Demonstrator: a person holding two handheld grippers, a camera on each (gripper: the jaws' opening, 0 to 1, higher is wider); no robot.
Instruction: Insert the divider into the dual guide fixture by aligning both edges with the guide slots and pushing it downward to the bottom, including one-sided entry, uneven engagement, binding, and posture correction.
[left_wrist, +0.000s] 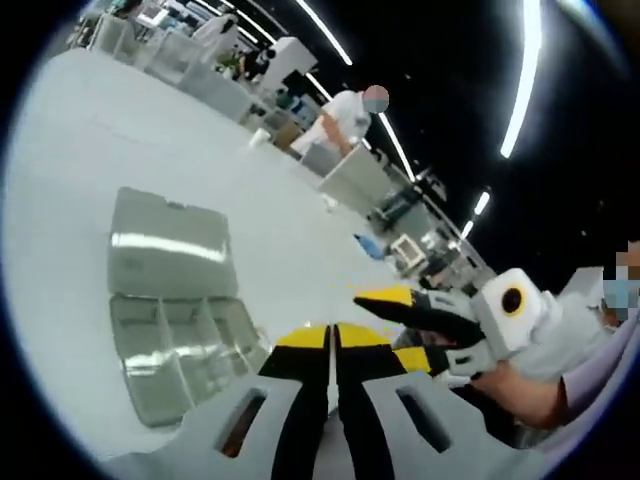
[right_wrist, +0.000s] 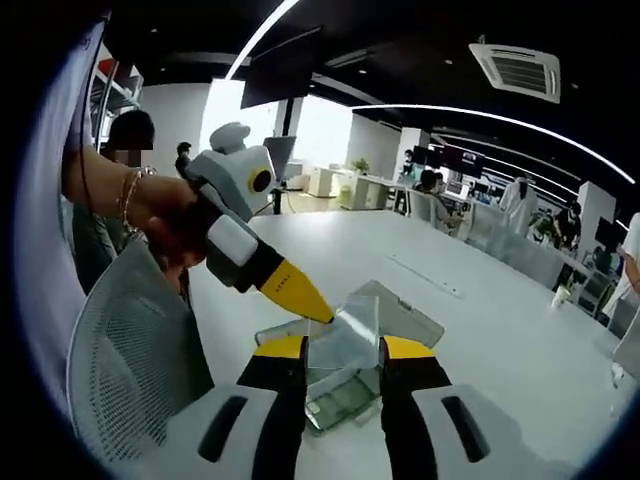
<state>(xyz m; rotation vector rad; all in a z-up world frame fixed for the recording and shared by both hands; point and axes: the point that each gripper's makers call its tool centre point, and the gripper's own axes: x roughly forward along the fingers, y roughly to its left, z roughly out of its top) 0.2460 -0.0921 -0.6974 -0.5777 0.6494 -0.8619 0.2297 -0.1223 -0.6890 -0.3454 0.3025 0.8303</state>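
In the left gripper view, the left gripper (left_wrist: 330, 338) points out over a broad white table (left_wrist: 90, 170), its two yellow-tipped jaws pressed together with nothing between them. Ahead and to the left lies a clear plastic compartment box (left_wrist: 175, 340), its hinged lid (left_wrist: 170, 245) folded flat on the table beyond the tray of divided cells. The right gripper (left_wrist: 385, 300) enters from the right, held in a person's hand (left_wrist: 520, 385), its dark, yellow-tipped jaws reaching toward the left gripper's tips; whether it grips anything cannot be told from here. Farther back, a person in white (left_wrist: 345, 118) stands by a row of desks. In the right gripper view, the right gripper (right_wrist: 343, 350) has its jaws set apart on either side of a clear plastic divider (right_wrist: 350, 330), a thin transparent sheet that appears to be pinched between them, though its glassy edges are hard to trace. The divider hangs just above the compartment box (right_wrist: 385, 335), which rests open on the table (right_wrist: 500, 330). The left gripper (right_wrist: 322, 312) comes in from the upper left, held by a hand (right_wrist: 165, 220) wearing a bracelet, its closed yellow tip touching the divider's upper left edge. A grey mesh chair back (right_wrist: 130, 350) stands at lower left.
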